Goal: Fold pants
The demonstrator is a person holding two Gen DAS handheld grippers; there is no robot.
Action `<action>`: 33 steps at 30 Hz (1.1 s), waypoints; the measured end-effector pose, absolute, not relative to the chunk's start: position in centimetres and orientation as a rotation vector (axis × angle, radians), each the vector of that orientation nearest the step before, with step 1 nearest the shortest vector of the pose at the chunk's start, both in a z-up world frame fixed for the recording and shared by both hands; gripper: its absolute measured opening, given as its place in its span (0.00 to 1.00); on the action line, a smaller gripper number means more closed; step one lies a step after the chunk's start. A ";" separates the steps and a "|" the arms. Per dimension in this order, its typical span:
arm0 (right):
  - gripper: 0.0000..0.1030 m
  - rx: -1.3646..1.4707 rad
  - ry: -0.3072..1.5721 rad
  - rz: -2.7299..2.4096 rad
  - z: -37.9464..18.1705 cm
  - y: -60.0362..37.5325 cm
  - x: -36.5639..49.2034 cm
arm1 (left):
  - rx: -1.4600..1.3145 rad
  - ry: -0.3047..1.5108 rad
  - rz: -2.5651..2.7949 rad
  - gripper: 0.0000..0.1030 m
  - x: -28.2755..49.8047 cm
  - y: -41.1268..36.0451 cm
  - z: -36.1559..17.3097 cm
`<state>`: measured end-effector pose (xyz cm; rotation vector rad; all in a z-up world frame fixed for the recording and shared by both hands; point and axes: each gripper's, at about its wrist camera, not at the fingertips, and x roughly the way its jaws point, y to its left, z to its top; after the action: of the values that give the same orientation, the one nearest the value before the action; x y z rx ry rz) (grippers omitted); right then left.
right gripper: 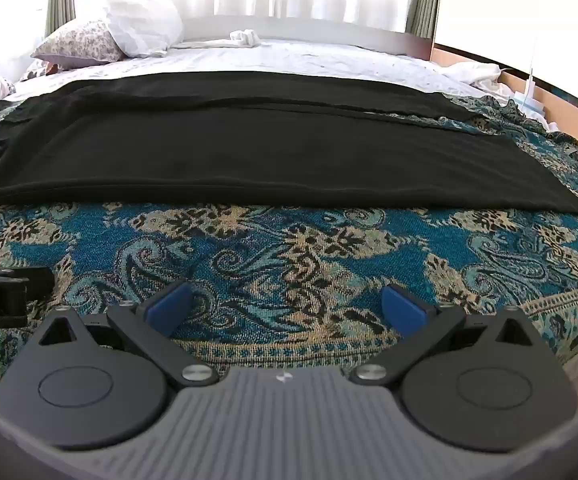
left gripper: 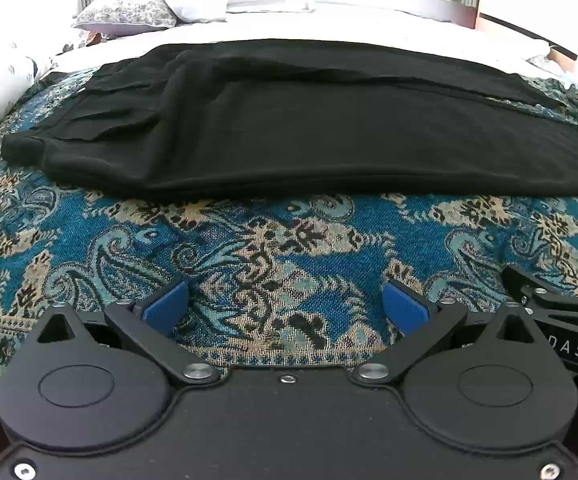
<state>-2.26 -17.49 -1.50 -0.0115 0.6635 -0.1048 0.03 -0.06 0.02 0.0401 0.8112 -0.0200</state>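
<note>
Pants (left gripper: 309, 128) lie flat on a patterned blanket (left gripper: 273, 248); both grippers' fingers (left gripper: 167, 306) gape, one marked "DAS".

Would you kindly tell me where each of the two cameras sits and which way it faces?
Left wrist: on the left gripper, angled down across the bed at the black pants; its open jaws and the right gripper's edge show.
Right wrist: on the right gripper, same heading; open jaws, left gripper's edge at left.
Shared: pants, patterned blue bedspread, floral pillow.
</note>
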 end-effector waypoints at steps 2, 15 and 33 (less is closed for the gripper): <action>1.00 -0.010 0.664 -0.104 -1.5 -17.5 -2.3 | 0.032 0.811 -0.023 1.00 0.1 0.0 0.0; 1.00 -0.012 0.668 -0.103 -1.5 -17.4 -2.2 | 0.035 0.800 -0.023 1.00 -0.1 -0.1 -0.1; 1.00 -0.009 0.669 -0.104 -1.5 -17.4 -2.2 | 0.037 0.800 -0.022 1.00 -0.1 -0.2 -0.2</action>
<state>-2.22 -17.42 -1.45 -0.0093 0.6693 -0.1038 -0.10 -0.18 -0.17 0.0369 0.7998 -0.0221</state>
